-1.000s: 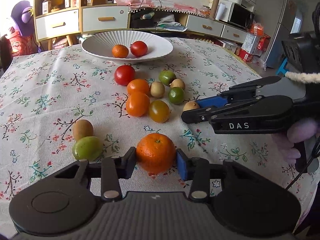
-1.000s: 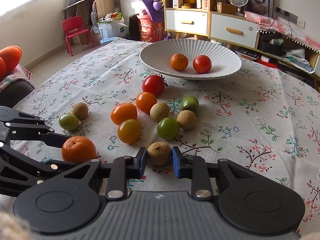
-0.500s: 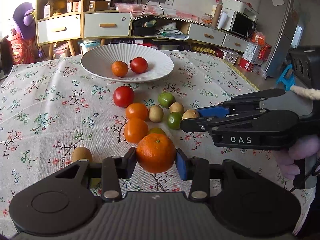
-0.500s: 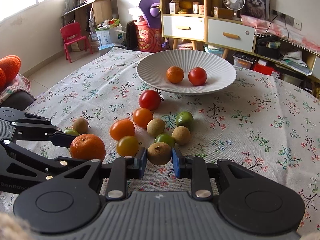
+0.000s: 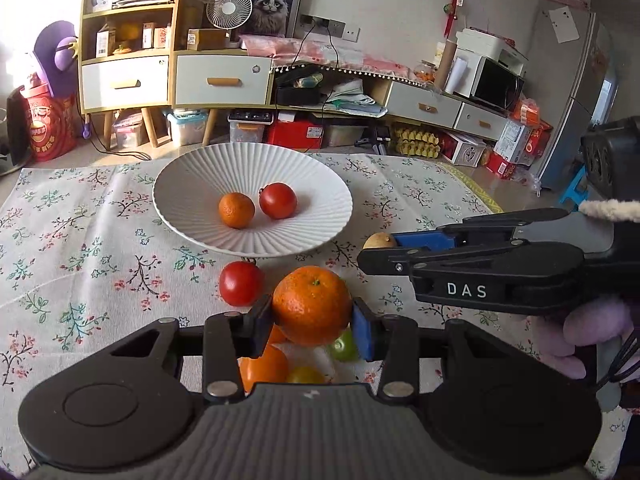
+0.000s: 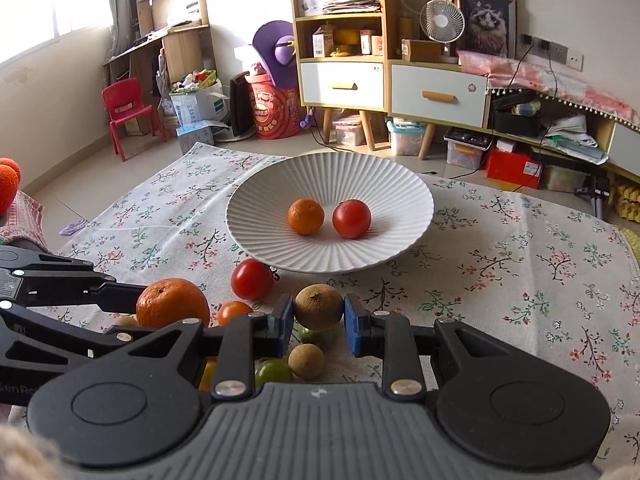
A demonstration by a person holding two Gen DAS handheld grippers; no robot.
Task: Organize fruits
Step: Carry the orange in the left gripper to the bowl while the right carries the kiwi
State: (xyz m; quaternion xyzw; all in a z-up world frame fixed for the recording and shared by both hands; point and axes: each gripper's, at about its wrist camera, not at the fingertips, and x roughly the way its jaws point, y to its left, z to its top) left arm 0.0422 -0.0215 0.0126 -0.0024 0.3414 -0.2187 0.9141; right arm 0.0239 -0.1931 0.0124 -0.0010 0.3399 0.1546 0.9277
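Note:
My left gripper is shut on a large orange and holds it above the table, short of the white ribbed bowl. My right gripper is shut on a brown kiwi, also lifted, in front of the bowl. The bowl holds a small orange and a red tomato. A red tomato lies on the cloth just before the bowl. Other loose fruits lie below the grippers, partly hidden.
The floral tablecloth covers the table. Under my grippers lie an orange tomato, a brown longan and a green fruit. Cabinets and clutter stand beyond the table's far edge.
Both grippers have lifted their fruits off the cloth and moved forward toward the bowl. The loose fruits now lie beneath and behind the fingers.

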